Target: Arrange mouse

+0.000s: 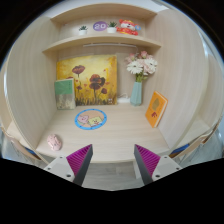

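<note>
No computer mouse shows anywhere on the desk [110,140], so as far as I can judge the job has not begun: nothing is gripped and nothing has been set in place. The likeliest target spot is the round mat [91,119] with the blue rim and pale cartoon print, lying bare at centre left of the frame, but that is my guess. The mouse itself must be out of view; I cannot tell where.

The gripper [113,162] hangs back from the desk's near edge, level and pointing straight into the alcove. Its two fingers stand wide apart at the bottom of the frame, magenta pads [80,156] facing each other, with nothing between them but bare desktop: released and empty.

Beyond them, against the back wall, leans a flower painting [90,79] in yellow and brown, with a smaller greenish picture [64,94] propped at its lower left. To the right of centre stands a blue vase [137,92] holding pale flowers [141,66], and further right an orange card [156,108] leans against the side wall. A small pink object [55,143] sits at the lower left near the desk's edge; too small to name. The shelf [100,41] above carries small ornaments.
</note>
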Tool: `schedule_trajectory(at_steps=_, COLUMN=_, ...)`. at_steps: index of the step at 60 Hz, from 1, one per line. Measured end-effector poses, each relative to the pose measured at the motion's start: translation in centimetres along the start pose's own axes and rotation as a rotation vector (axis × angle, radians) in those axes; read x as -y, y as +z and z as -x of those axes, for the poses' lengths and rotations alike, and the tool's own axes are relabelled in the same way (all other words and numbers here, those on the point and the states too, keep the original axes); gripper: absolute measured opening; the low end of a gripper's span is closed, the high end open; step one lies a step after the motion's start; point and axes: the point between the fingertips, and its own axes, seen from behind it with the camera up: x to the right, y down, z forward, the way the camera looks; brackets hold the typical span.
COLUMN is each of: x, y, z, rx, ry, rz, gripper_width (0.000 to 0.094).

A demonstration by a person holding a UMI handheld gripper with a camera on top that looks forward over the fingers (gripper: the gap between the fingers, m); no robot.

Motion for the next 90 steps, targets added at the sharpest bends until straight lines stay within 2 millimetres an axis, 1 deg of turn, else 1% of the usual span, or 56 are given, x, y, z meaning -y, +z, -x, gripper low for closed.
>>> schedule_trajectory(at_steps=1, x=-0.7, y=0.7, z=0.2, rx=0.005, ry=-0.003, rz=0.003, gripper_width=0.0835)
schedule_trajectory(at_steps=4, x=-2.4, y=1.5, z=1.1, rx=0.009, ry=-0.009, rz=0.038, gripper_width=0.0836)
schedule_trajectory(at_steps=6, x=-3.7, y=2.1, z=2.1, rx=0.017, ry=-0.015, rz=0.061, gripper_width=0.0833)
schedule_trajectory(at_steps=7, x=-4.3, y=1.2, z=2.2, rx=0.021, ry=-0.019, rz=0.075, gripper_width=0.0832)
schedule_trajectory(at_steps=8, x=-5.3, y=2.2, z=3.2, rx=0.029, ry=-0.019, rz=0.082, gripper_width=0.0832)
schedule_trajectory(at_steps=9, x=-6.1, y=2.6, z=3.9, rx=0.037, ry=-0.022, rz=0.093, gripper_width=0.0833)
schedule_trajectory(at_steps=10, x=-6.6, y=2.5, z=4.7, rx=0.045, ry=-0.024, rz=0.112, gripper_width=0.0835)
schedule_trajectory(at_steps=11, x=-7.6, y=3.1, z=5.4, rx=0.053, ry=-0.029, rz=0.118, gripper_width=0.0834)
schedule_trajectory(at_steps=12, x=-8.1, y=2.9, z=6.2, rx=0.063, ry=-0.034, rz=0.137, gripper_width=0.0834)
schedule_trajectory(at_steps=14, x=-9.5, y=3.3, z=7.7, rx=0.079, ry=-0.046, rz=0.161, gripper_width=0.0836)
schedule_trajectory(at_steps=15, x=-10.4, y=3.8, z=8.5, rx=0.087, ry=-0.053, rz=0.167, gripper_width=0.0836)
schedule_trajectory(at_steps=16, x=-10.8, y=3.6, z=9.3, rx=0.096, ry=-0.057, rz=0.188, gripper_width=0.0836)
schedule_trajectory(at_steps=19, x=-12.5, y=3.9, z=12.1, rx=0.131, ry=-0.072, rz=0.221, gripper_width=0.0837)
schedule_trajectory(at_steps=23, x=-14.0, y=4.3, z=15.9, rx=0.175, ry=-0.086, rz=0.252, gripper_width=0.0839)
schedule_trajectory(at_steps=28, x=-14.8, y=5.3, z=20.0, rx=0.217, ry=-0.106, rz=0.276, gripper_width=0.0843)
schedule_trajectory(at_steps=33, x=-14.6, y=6.8, z=23.6, rx=0.248, ry=-0.118, rz=0.289, gripper_width=0.0848)
schedule_trajectory(at_steps=38, x=-13.6, y=8.8, z=26.4, rx=0.266, ry=-0.118, rz=0.286, gripper_width=0.0847)
schedule_trajectory(at_steps=43, x=-12.5, y=11.3, z=28.4, rx=0.265, ry=-0.126, rz=0.283, gripper_width=0.0848)
schedule_trajectory(at_steps=49, x=-11.0, y=14.2, z=30.1, rx=0.257, ry=-0.135, rz=0.278, gripper_width=0.085)
schedule_trajectory(at_steps=52, x=-10.2, y=15.6, z=30.6, rx=0.247, ry=-0.143, rz=0.273, gripper_width=0.0846)
schedule_trajectory(at_steps=56, x=-9.9, y=17.3, z=31.2, rx=0.242, ry=-0.144, rz=0.29, gripper_width=0.0847)
schedule_trajectory(at_steps=61, x=-8.8, y=19.1, z=31.7, rx=0.244, ry=-0.129, rz=0.302, gripper_width=0.0849)
schedule_trajectory(at_steps=68, x=-7.3, y=21.0, z=31.0, rx=0.197, ry=-0.101, rz=0.295, gripper_width=0.085)
schedule_trajectory(at_steps=76, x=-6.8, y=22.4, z=30.1, rx=0.155, ry=-0.061, rz=0.297, gripper_width=0.0835)
schedule_trajectory(at_steps=85, x=-6.4, y=23.0, z=29.3, rx=0.095, ry=-0.055, rz=0.281, gripper_width=0.0692)
schedule_trajectory(at_steps=88, x=-6.7, y=23.1, z=29.5, rx=0.094, ry=-0.074, rz=0.289, gripper_width=0.0633)
schedule_trajectory(at_steps=90, x=-7.2, y=23.2, z=29.9, rx=0.104, ry=-0.081, rz=0.306, gripper_width=0.0572)
